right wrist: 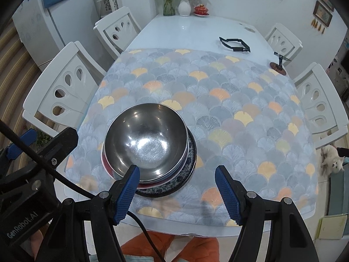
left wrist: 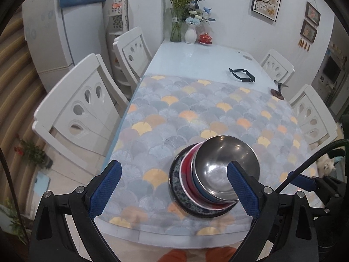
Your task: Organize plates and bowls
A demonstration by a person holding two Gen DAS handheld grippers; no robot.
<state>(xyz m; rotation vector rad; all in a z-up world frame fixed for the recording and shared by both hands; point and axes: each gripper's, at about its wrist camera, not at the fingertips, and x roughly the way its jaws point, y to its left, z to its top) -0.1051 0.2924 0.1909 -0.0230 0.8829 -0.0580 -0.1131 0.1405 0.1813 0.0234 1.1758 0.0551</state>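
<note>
One stack stands on the patterned mat near the table's front edge. A steel bowl (left wrist: 224, 166) (right wrist: 146, 139) is on top, over a blue bowl (left wrist: 205, 193), a red dish (left wrist: 187, 174) and a blue-and-white patterned plate (left wrist: 176, 187) (right wrist: 185, 174) at the bottom. My left gripper (left wrist: 174, 164) hangs open over the stack's left side, its right finger (left wrist: 242, 187) showing in front of the steel bowl. My right gripper (right wrist: 177, 168) is open above the stack's near right edge, its left finger (right wrist: 127, 190) overlapping the bowl's rim. Neither gripper holds anything.
White chairs (left wrist: 87, 113) (right wrist: 322, 107) line both sides of the table. Vases with flowers (left wrist: 189, 32), a red lidded cup (left wrist: 205, 38), a black frame (left wrist: 242, 74) and a small stand (left wrist: 278, 91) sit at the far end. A white animal (right wrist: 331, 159) lies on the floor at right.
</note>
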